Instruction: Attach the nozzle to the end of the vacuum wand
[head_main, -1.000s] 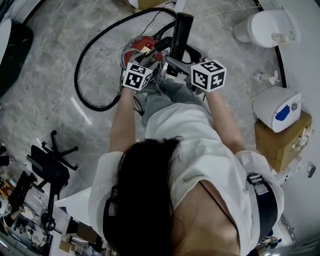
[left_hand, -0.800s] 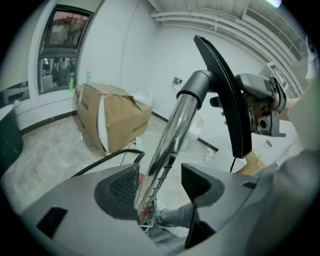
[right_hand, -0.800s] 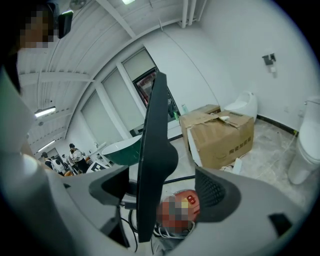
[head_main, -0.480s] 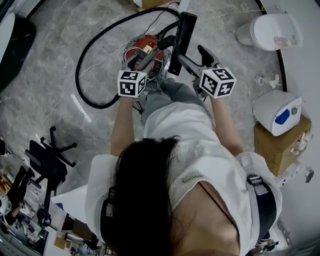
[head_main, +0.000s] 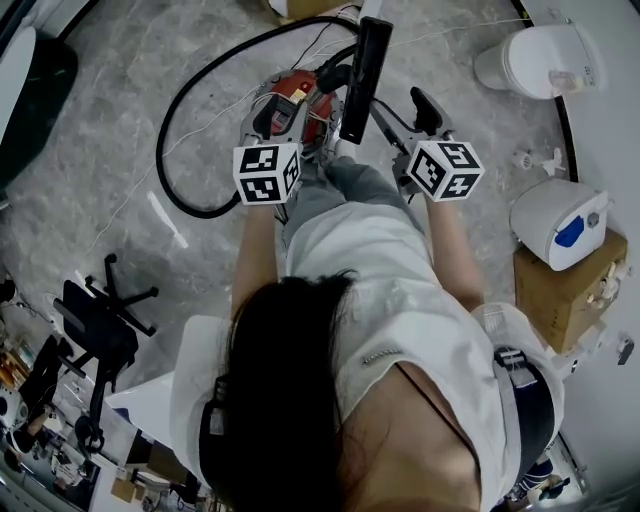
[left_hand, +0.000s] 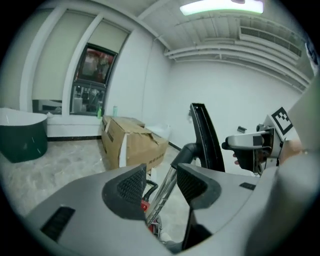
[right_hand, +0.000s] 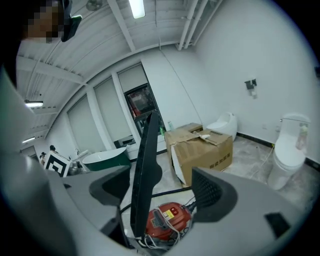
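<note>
1. Two grippers are held up side by side in front of the person, with the black nozzle (head_main: 362, 75) between them.
2. Left gripper (left_hand: 161, 184): its jaws have just been closing a little, yet they stand apart. The shiny wand (left_hand: 165, 192) shows in the gap, and no pad presses on it.
3. Right gripper (right_hand: 160, 187): its jaws are wide apart. The nozzle stands upright between them, close to one pad and well apart from the other, so it is not gripped.
4. In the left gripper view the neck of the nozzle meets the upper end of the tilted wand.
5. Below the nozzle the red vacuum (right_hand: 167, 220) sits on the floor, and its black hose (head_main: 175, 130) makes a loop beside it.
6. Farther off stand a cardboard box (right_hand: 202, 150) and a white toilet (right_hand: 287, 145).
</note>
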